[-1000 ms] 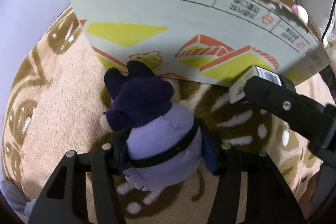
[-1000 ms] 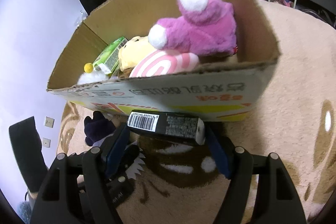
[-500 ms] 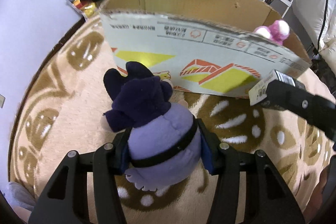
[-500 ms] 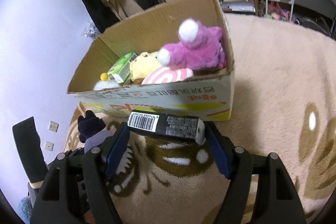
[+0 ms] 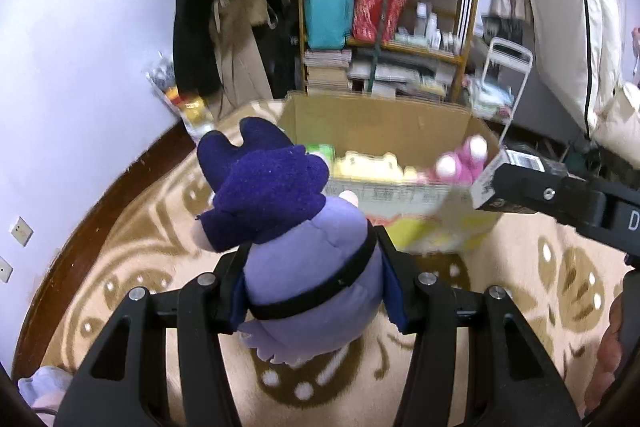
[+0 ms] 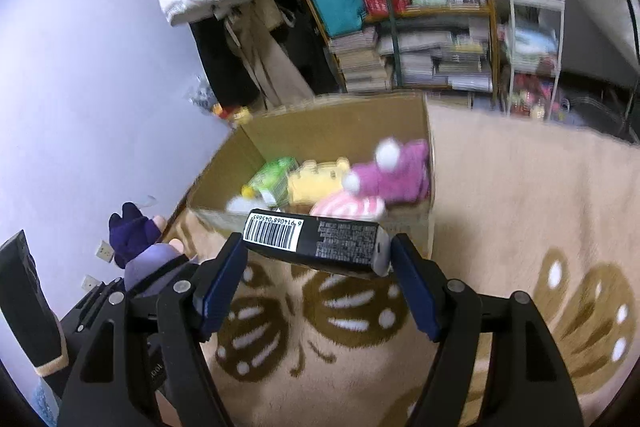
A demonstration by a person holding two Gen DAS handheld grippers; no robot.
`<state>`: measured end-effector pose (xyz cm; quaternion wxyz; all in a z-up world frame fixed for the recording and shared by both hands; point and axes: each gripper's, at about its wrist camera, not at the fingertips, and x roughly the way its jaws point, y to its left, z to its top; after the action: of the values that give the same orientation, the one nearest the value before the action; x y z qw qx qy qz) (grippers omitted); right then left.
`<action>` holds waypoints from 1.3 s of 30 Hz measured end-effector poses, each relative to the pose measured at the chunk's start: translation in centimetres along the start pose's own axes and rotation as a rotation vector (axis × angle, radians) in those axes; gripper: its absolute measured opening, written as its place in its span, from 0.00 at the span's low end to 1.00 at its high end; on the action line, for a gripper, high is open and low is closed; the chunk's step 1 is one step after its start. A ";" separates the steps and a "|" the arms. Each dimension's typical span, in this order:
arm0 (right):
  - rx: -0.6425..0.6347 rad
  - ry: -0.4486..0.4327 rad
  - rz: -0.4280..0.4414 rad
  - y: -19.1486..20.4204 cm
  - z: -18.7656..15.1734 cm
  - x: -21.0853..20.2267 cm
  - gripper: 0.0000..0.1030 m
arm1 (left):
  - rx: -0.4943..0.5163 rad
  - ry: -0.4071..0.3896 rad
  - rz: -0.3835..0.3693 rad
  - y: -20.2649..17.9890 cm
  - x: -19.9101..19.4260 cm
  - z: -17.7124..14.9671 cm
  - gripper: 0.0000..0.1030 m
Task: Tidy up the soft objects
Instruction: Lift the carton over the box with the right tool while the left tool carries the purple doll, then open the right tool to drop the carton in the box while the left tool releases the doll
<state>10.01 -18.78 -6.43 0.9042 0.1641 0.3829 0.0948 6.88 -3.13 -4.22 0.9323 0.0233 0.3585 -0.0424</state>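
My left gripper is shut on a purple plush toy with a dark violet hat, held above the rug. My right gripper is shut on a black packet with a white barcode label, held crosswise between the blue pads. Ahead of both stands an open cardboard box holding a pink plush, a yellow plush, a pink-striped item and a green pack. In the left wrist view the right gripper with its packet shows at the right, near the box.
A beige rug with brown patterns covers the floor. Behind the box stands a wooden shelf full of books and bags, with coats hanging at its left. A white wall runs along the left. A white wire rack stands at the right.
Both grippers have risen and tilted up, each keeping its load. The box has dropped lower and farther in view, its contents and the shelf behind now showing.
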 end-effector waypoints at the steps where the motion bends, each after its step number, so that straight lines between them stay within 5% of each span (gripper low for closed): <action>1: -0.010 -0.025 0.002 0.2 0.4 -0.6 0.75 | -0.002 -0.025 -0.006 0.1 -0.4 0.4 0.51; 18: -0.196 -0.385 -0.107 2.4 3.9 -2.2 0.75 | 0.151 -0.286 -0.006 -1.1 -0.5 7.2 0.51; 27: -0.218 -0.346 -0.102 1.4 3.5 0.9 0.75 | 0.158 -0.264 -0.060 -1.4 2.8 7.0 0.52; 39: -0.123 -0.206 -0.053 -1.9 2.9 4.9 0.76 | 0.194 -0.128 -0.077 -2.1 8.0 5.6 0.54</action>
<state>15.55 -19.72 -8.42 0.9493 0.1069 0.2855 0.0769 16.27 -6.11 -5.46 0.9442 0.0968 0.2933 -0.1143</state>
